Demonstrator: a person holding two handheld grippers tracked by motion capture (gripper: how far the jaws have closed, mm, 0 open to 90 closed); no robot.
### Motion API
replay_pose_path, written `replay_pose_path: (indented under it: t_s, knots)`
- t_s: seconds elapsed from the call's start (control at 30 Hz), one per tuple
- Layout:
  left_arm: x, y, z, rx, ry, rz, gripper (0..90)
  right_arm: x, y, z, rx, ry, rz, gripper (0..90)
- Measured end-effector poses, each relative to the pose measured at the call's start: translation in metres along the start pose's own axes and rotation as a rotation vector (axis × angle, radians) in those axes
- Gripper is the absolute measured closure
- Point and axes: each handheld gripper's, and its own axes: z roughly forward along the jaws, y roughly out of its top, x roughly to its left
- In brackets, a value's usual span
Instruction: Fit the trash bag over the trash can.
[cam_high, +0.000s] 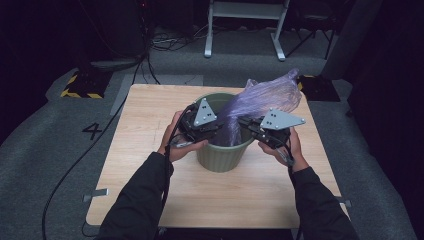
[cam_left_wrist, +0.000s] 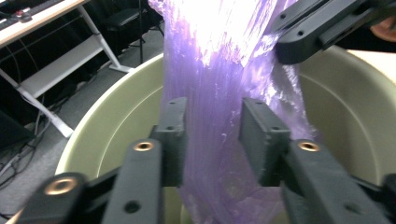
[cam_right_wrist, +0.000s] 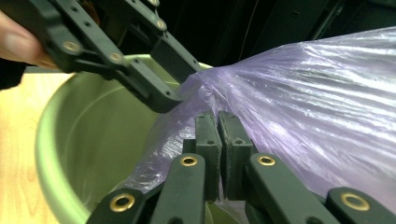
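A pale green bin (cam_high: 220, 159) stands at the middle of the wooden table (cam_high: 145, 150). A purple plastic bag (cam_high: 272, 92) hangs partly inside it and billows out over the far right rim. My left gripper (cam_high: 224, 128) reaches over the bin's left rim. In the left gripper view its jaws (cam_left_wrist: 212, 135) close on a bunched strand of the bag (cam_left_wrist: 210, 70), which fills the gap between the pads. My right gripper (cam_high: 246, 123) comes from the right. Its jaws (cam_right_wrist: 218, 135) stand pressed together on the bag's film (cam_right_wrist: 317, 102) above the bin (cam_right_wrist: 88, 135).
The bin's inner wall (cam_left_wrist: 116, 116) looks bare around the bag. On the floor behind the table stand a white frame (cam_high: 245, 22) and a yellow-and-black striped base (cam_high: 82, 86). Cables run along the floor at the left, past a painted number (cam_high: 93, 131).
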Motion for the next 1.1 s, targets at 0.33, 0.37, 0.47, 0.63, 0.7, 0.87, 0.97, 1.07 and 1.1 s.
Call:
replay_pose_path:
  t_s: [0.33, 0.37, 0.47, 0.63, 0.7, 0.87, 0.97, 1.07, 1.1]
  knots:
    - [0.001, -0.007, -0.007, -0.017, 0.017, 0.052, 90.0, 0.005, 0.000, -0.004, -0.015, 0.005, -0.001, 79.8]
    - [0.001, -0.009, -0.009, -0.017, 0.021, 0.056, 90.0, 0.006, 0.000, -0.005, -0.013, -0.002, -0.005, 77.4]
    - [0.002, -0.013, -0.014, -0.016, 0.027, 0.060, 90.0, 0.006, 0.000, -0.008, -0.013, -0.020, -0.010, 69.0]
    - [0.002, -0.024, -0.023, -0.021, 0.063, 0.088, 90.0, 0.003, -0.001, -0.016, -0.031, -0.054, 0.047, 49.3]
    - [0.002, -0.026, -0.026, -0.029, 0.064, 0.096, 90.0, 0.000, -0.001, -0.019, -0.048, -0.075, 0.086, 42.4]
    - [0.000, -0.032, -0.030, -0.038, 0.072, 0.119, 90.0, -0.011, -0.003, -0.022, -0.060, -0.142, 0.191, 29.2]
    - [-0.002, -0.034, -0.029, -0.028, 0.075, 0.132, 90.0, -0.021, -0.004, -0.021, -0.071, -0.140, 0.259, 24.8]
    - [-0.004, -0.034, -0.027, -0.029, 0.065, 0.133, 90.0, -0.026, -0.003, -0.017, -0.080, -0.115, 0.305, 21.3]
    - [-0.005, -0.034, -0.027, -0.027, 0.063, 0.137, 90.0, -0.026, -0.002, -0.014, -0.080, -0.104, 0.316, 20.7]
